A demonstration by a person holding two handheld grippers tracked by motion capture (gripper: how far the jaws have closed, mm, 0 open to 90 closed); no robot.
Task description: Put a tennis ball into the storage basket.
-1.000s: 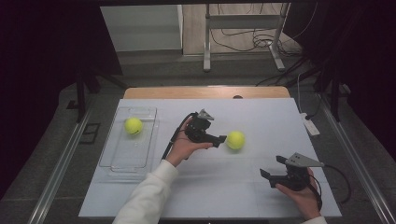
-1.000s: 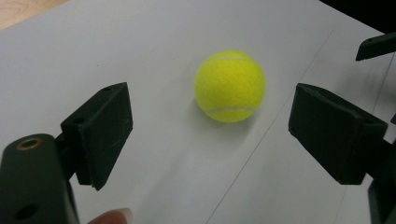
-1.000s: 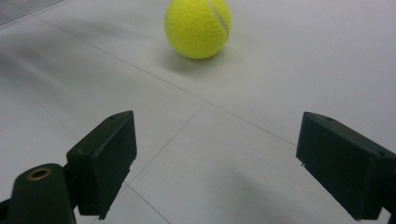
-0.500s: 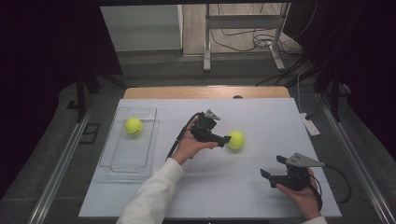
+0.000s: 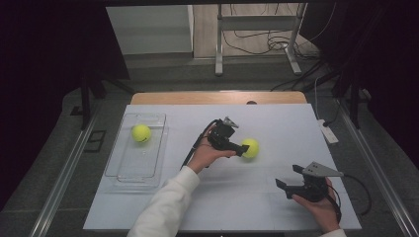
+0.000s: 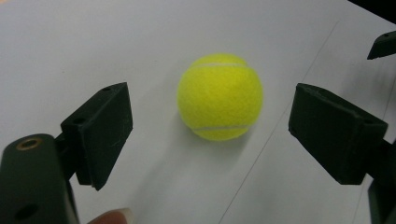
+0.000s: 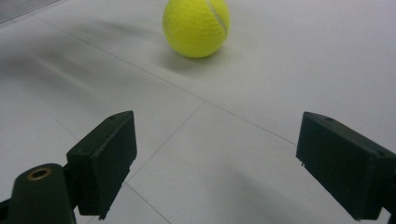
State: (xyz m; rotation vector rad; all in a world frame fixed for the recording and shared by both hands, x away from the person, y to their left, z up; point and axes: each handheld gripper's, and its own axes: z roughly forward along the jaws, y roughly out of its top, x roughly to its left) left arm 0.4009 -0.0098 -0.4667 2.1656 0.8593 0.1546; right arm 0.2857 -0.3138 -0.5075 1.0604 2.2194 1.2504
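Left gripper (image 5: pixel 243 149) nearer tennis ball (image 5: pixel 250 147), right gripper (image 5: pixel 286 185) unmoved

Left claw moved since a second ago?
Yes. The left claw edged right, away from the clear plastic tray, reaching the yellow tennis ball on the table.

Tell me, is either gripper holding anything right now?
Nothing is held. The left gripper is open around the tennis ball without touching it; the right gripper is open.

Two yellow-green tennis balls (image 5: pixel 250 147) (white seams curving across the felt), black jaws, pale grey worktop (image 5: pixel 276 123), clear tray (image 5: pixel 116 170), white sleeve (image 5: pixel 165 207).
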